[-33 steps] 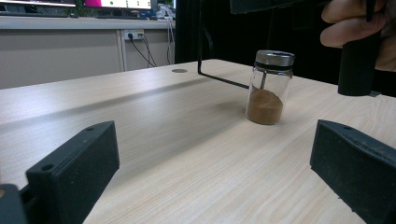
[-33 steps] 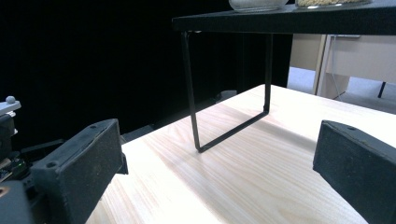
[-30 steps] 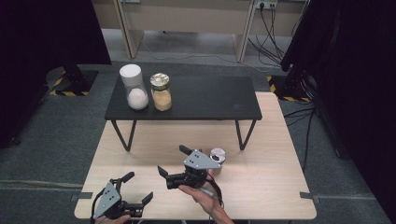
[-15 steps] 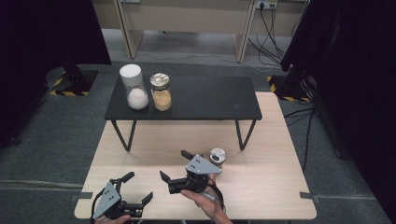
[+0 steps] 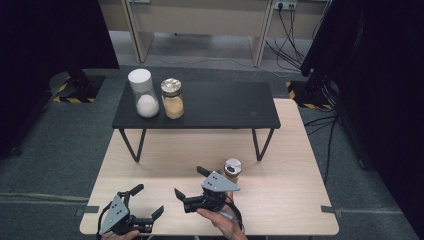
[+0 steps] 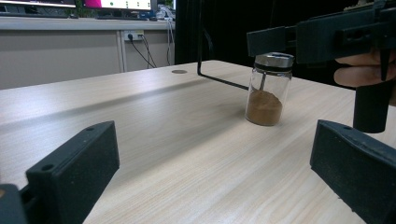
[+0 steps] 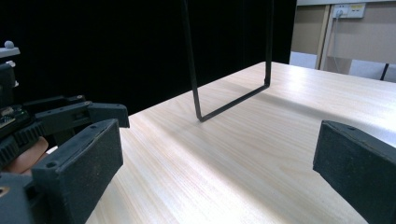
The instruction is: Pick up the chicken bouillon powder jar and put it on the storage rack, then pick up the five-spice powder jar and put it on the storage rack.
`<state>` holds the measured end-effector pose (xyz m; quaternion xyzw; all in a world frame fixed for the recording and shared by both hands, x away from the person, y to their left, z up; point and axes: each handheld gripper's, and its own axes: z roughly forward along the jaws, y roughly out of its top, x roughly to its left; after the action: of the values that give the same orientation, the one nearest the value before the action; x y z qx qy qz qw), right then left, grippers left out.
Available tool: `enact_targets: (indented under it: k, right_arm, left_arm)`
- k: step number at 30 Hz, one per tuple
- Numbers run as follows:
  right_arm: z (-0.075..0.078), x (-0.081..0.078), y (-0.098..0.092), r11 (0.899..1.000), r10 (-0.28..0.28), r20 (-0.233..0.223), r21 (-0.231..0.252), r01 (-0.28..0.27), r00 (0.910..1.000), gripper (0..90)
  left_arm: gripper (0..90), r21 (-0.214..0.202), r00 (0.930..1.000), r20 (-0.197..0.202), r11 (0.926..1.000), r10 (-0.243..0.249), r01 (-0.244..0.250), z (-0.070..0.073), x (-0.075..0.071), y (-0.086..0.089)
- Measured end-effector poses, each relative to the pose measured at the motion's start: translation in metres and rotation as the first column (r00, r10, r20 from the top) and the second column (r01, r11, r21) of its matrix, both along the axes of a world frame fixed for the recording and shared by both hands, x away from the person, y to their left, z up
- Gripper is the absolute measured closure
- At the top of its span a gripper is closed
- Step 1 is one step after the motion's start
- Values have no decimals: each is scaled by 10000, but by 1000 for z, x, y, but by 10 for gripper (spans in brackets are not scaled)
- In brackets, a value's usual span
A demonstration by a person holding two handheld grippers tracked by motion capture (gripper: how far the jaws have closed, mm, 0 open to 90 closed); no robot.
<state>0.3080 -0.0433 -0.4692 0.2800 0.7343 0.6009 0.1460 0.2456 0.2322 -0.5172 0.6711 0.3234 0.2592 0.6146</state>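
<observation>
Currently, the left gripper [image 5: 142,206] sits at the near edge of the light wooden surface [image 5: 285,200], nearer to the camera than the jar [image 5: 232,168] and well to its left. Its fingers [image 6: 74,172] stand wide apart with nothing between them. In the left gripper view the fingers frame the jar, which stands upright farther off and well apart from them.

The right gripper [image 5: 192,182] is held by a hand [image 5: 220,220] just left of the jar and slightly nearer. Its grey plate lies close beside the jar's lid; contact cannot be confirmed. Its fingers [image 7: 79,163] are spread open and empty, and point away from the jar toward the left. In the right gripper view the left gripper [image 7: 70,114] appears at the left edge.

The jar is small, of clear glass with a metal lid, and holds brown powder in its lower part. It stands on the surface near the right leg of the black shelf [image 5: 225,107].

The shelf stands on thin black legs beyond the jar. On its left end, well apart from the jar, are a white-lidded container [image 5: 142,95] and, just beside it, a gold-lidded container [image 5: 172,97] of tan powder.
</observation>
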Motion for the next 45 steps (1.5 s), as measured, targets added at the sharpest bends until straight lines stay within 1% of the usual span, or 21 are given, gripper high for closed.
enact_targets:
  k: [20, 41, 45]
  right_arm:
    - [-14, -6, -9, 10000, -41, -167, -50, 40, 9999, 16]
    - [-22, -19, -13, 9998, 43, -197, -206, -47, 9998, 16]
    - [-22, -20, -15, 9997, 12, -146, -234, -15, 9999, 16]
  left_arm:
    - [7, -10, 10000, 5, 10000, 2, -2, 0, 0, 0]
    - [7, -2, 10000, 9, 10000, 10, -10, 0, -1, 0]
    - [7, -13, 10000, 2, 10000, 7, -7, 0, -1, 0]
